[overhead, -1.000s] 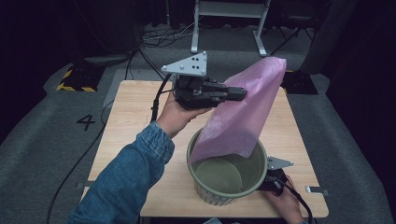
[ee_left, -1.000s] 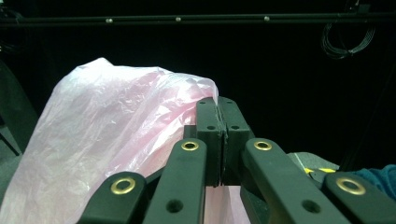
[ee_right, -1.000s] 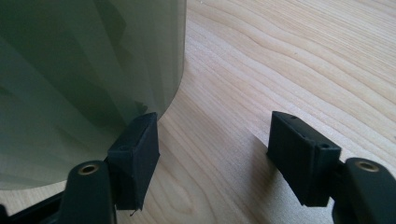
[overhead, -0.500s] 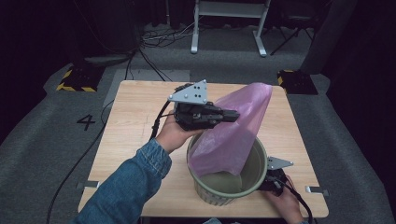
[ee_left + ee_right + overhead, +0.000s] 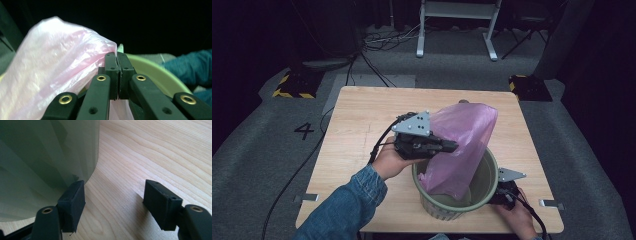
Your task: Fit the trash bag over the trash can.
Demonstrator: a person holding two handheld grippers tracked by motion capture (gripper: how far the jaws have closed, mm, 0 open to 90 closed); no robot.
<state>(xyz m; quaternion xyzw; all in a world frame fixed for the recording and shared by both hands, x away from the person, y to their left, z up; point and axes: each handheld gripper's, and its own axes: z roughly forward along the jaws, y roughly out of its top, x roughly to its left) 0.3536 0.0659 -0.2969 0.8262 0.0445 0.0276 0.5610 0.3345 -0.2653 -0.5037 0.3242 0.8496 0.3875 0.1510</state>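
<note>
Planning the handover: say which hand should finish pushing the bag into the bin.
Left. The left gripper is shut on the pink bag, already partly inside the bin; the right gripper stands open beside it.

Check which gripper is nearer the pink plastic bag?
Left. The left gripper is shut on the pink plastic bag; the right gripper, open, sits outside the green bin.
</note>
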